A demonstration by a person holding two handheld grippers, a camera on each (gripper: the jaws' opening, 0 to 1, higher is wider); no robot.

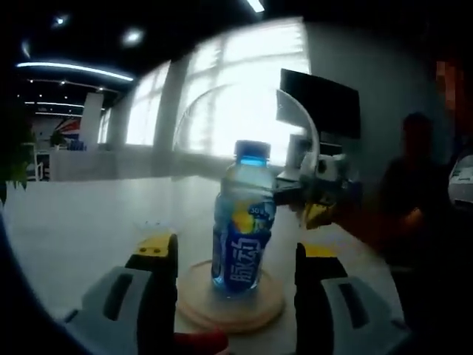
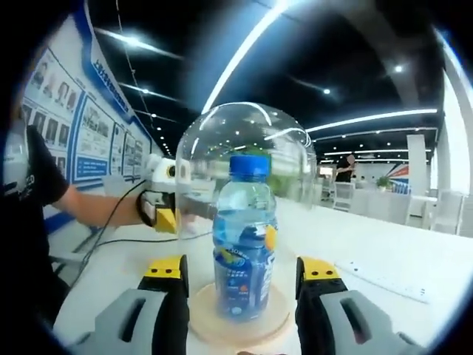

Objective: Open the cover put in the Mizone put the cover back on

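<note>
A Mizone bottle [image 1: 242, 229] with a blue cap and blue label stands upright on a round wooden base [image 1: 236, 307]. My left gripper [image 1: 238, 248] is open, its jaws wide apart on either side of the bottle and short of it. A clear dome cover [image 1: 244, 111] hangs raised and tilted above and behind the bottle. Another gripper [image 1: 318, 194] meets the cover's rim from the right. In the right gripper view the bottle [image 2: 245, 237] stands on the base [image 2: 236, 325], with my right gripper [image 2: 242, 268] open around it. The cover [image 2: 222, 133] arches over the cap, and a hand-held gripper [image 2: 159, 207] is at its left rim.
The white table [image 1: 89, 222] stretches left and back. A dark monitor [image 1: 321, 103] and a seated person [image 1: 414, 192] are at the right. In the right gripper view a person's arm [image 2: 96, 207], a cable [image 2: 111, 229] and a flat white strip [image 2: 384, 281] lie on the table.
</note>
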